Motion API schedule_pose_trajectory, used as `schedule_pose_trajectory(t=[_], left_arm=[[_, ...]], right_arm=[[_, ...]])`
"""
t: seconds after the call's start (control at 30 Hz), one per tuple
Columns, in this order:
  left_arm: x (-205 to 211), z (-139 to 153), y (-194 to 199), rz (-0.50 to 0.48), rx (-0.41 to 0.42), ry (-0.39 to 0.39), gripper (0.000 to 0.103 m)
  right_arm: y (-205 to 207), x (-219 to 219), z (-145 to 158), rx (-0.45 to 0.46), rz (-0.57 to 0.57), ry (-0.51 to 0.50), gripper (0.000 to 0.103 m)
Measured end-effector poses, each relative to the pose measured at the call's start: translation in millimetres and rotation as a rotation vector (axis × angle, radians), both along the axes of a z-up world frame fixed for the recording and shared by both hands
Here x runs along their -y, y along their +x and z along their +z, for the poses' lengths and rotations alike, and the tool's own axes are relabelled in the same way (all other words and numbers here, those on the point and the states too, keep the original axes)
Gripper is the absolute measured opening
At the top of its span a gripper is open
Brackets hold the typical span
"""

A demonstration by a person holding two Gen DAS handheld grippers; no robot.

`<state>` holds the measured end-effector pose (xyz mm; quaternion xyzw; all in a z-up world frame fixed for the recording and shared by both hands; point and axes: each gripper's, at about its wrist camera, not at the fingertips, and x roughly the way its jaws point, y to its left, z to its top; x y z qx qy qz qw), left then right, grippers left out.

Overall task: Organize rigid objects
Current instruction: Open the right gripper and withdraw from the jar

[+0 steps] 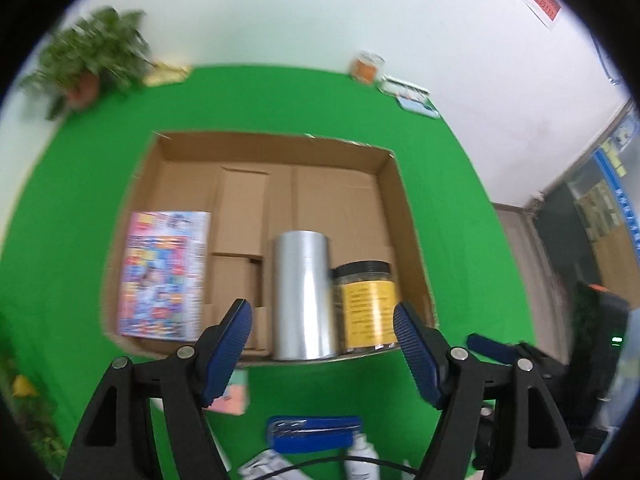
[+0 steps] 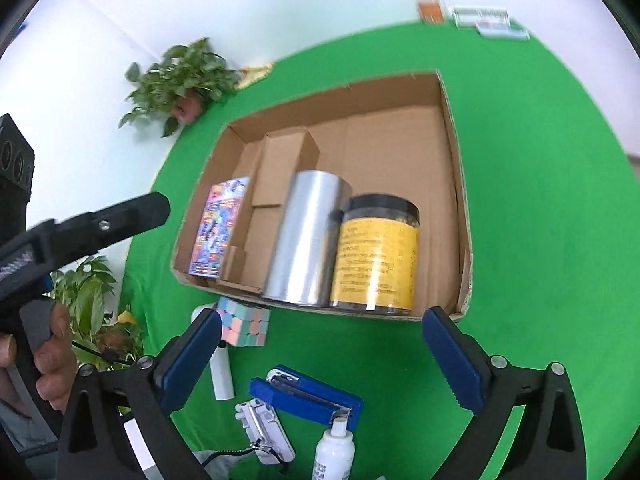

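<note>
An open cardboard box (image 1: 384, 184) (image 2: 452, 160) sits on the green table. Inside it, along the near wall, are a colourful printed pack (image 1: 164, 276) (image 2: 218, 228), a silver cylinder (image 1: 302, 296) (image 2: 306, 240) and a dark-lidded jar with a yellow label (image 1: 366, 304) (image 2: 376, 256). My left gripper (image 1: 322, 316) hangs open above the box's near edge, nothing between its pads. My right gripper (image 2: 322, 316) is open too, over the table just in front of the box, and holds nothing. A pastel cube (image 2: 244, 326), a blue stapler (image 2: 308, 398) (image 1: 316, 434) and a white bottle (image 2: 334, 454) lie below.
A white tube (image 2: 220, 376) and a white clip-like part (image 2: 264, 432) lie beside the stapler. A potted plant (image 2: 184, 84) stands at the back left, another plant (image 2: 88, 292) at the table's left edge. Small boxes (image 2: 488, 20) line the far edge. A hand (image 2: 48, 360) holds the left tool.
</note>
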<state>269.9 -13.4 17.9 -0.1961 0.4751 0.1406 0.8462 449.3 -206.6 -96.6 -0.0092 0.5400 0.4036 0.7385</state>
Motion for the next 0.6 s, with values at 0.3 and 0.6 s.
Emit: schedule_pose_trajectory(t=[0.3, 0.6], left_arm=[[15.3, 28.0, -66.1, 0.004, 0.115, 0.077, 0.031], [4.1, 8.4, -105.8, 0.010, 0.067, 0.125, 0.094]], right_arm=[[-64.9, 28.6, 57.7, 0.133, -0.030, 0.061, 0.102], [-114.1, 34.9, -6.0, 0.051, -0.089, -0.142, 0.102]])
